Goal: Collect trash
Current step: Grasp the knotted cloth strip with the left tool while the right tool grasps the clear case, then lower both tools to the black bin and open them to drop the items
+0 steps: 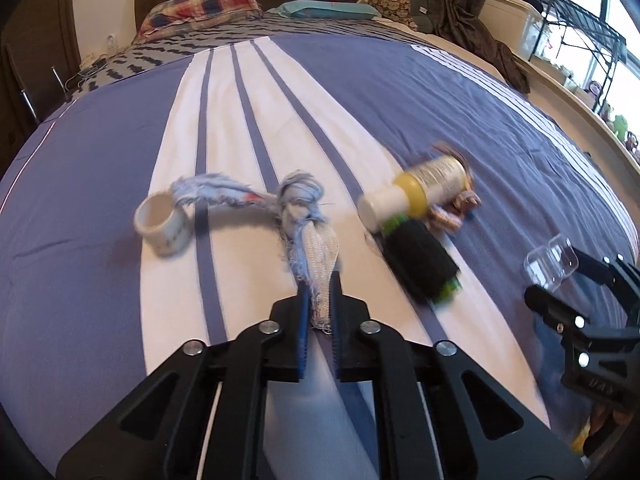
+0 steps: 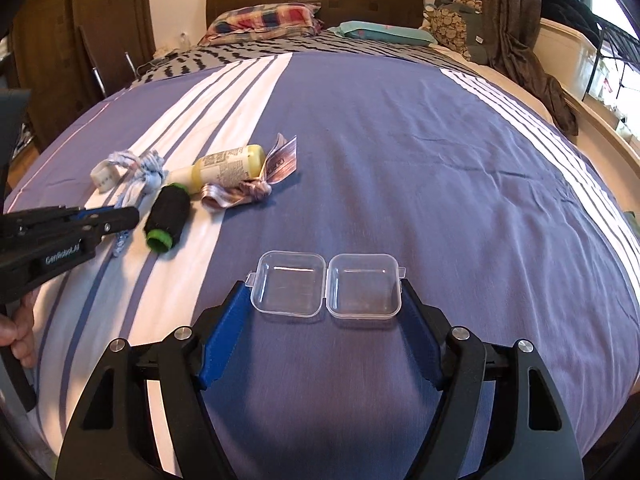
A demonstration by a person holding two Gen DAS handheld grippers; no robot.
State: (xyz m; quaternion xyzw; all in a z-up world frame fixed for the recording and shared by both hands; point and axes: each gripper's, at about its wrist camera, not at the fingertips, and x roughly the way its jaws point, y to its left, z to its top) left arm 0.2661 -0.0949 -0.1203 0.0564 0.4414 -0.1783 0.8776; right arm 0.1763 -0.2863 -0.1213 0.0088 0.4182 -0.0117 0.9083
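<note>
My left gripper (image 1: 320, 280) is shut on the end of a frayed blue and white cloth strip (image 1: 296, 208) tied to a small white ring (image 1: 162, 224); it also shows in the right wrist view (image 2: 132, 214). Beside the strip lie a black spool with green ends (image 1: 420, 260), a yellow and white bottle (image 1: 416, 192) and a crumpled wrapper (image 2: 256, 184). My right gripper (image 2: 326, 292) is open, its fingers on either side of an open clear plastic box (image 2: 326, 284) that lies on the bed.
Everything lies on a blue and white striped bedspread (image 2: 400, 140). Pillows (image 2: 264, 20) and a headboard stand at the far end. A brown curtain (image 2: 520, 40) and a window ledge run along the right. A wardrobe (image 2: 80, 40) stands at the left.
</note>
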